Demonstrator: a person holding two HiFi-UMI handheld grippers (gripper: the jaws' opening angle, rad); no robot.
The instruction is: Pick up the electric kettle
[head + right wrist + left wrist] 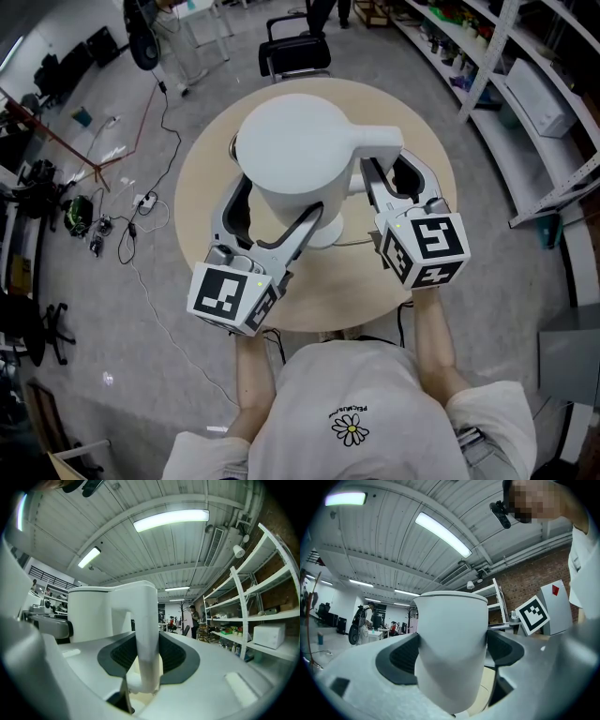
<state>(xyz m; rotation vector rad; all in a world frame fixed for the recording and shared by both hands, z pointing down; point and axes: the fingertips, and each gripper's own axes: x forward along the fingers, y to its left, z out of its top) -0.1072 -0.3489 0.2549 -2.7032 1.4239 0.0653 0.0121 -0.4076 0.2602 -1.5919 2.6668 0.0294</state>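
Note:
The white electric kettle is held over the round wooden table, between both grippers. My left gripper is shut on the kettle's body, a dark pad pressing on either side of it. My right gripper is shut on the kettle's handle, which stands upright between its ribbed pads; the body shows just left of the handle. A white round base shows on the table under the kettle. Whether kettle and base touch is hidden.
A black chair stands beyond the table. White shelving with boxes and bottles runs along the right. Cables and a power strip lie on the floor to the left. The person's torso is at the table's near edge.

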